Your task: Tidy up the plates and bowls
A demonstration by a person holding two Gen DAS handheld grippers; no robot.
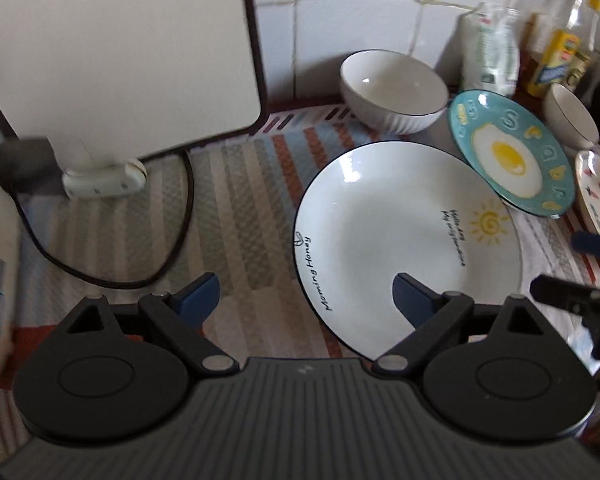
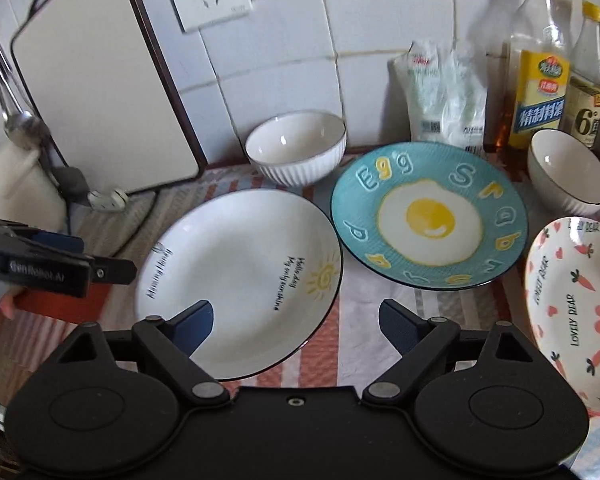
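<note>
The white sun plate (image 2: 240, 280), largest of the crockery, lies flat on the striped cloth (image 2: 364, 320) and serves as the landmark. Just right of it sits the teal egg plate (image 2: 428, 216), rims close but whether touching I cannot tell; further right, the pink carrot plate (image 2: 572, 304). Behind the sun plate stands one ribbed white bowl (image 2: 296, 152), and a second bowl (image 2: 568, 172) sits well off to its right. Nothing looks stacked, so sorting seems at its start. The left gripper (image 1: 306, 298) hangs spread over the sun plate's left rim, the right gripper (image 2: 296, 320) spread over its right rim, both empty. Next likely calls for pinching a rim
</note>
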